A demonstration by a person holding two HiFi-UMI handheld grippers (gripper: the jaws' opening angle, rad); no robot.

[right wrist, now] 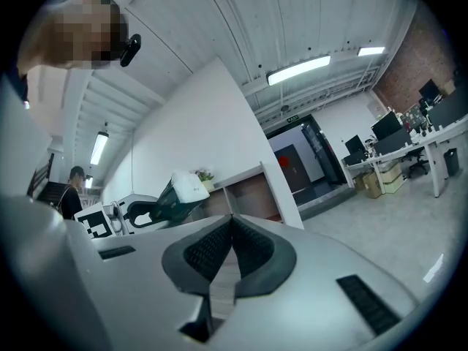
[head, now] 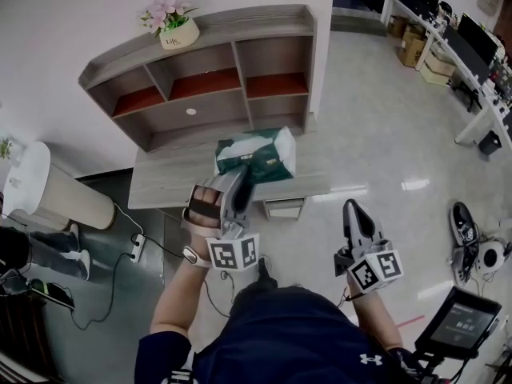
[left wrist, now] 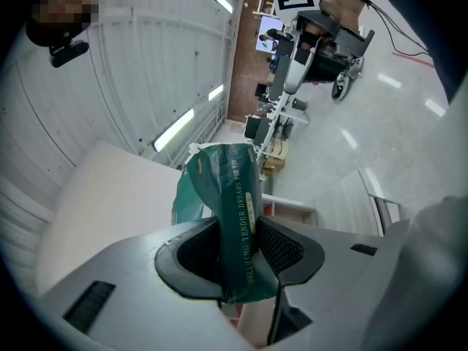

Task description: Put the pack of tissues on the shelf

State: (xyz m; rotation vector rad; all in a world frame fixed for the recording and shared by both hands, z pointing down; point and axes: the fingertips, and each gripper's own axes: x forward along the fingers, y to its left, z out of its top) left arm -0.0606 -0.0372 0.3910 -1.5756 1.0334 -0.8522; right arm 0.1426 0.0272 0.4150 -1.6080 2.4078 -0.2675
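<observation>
While the left claw (head: 242,181) pinches the tissue pack (head: 260,152), the right claw (head: 354,210) — empty — sits pressed together.

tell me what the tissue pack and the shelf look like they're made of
The pack of tissues looks wrapped in thin, soft plastic film, dark green with a white end; it creases where the left gripper pinches it. The shelf looks like matte grey wood-grain laminate board with reddish compartment floors; solid wood or veneer cannot be told.
</observation>
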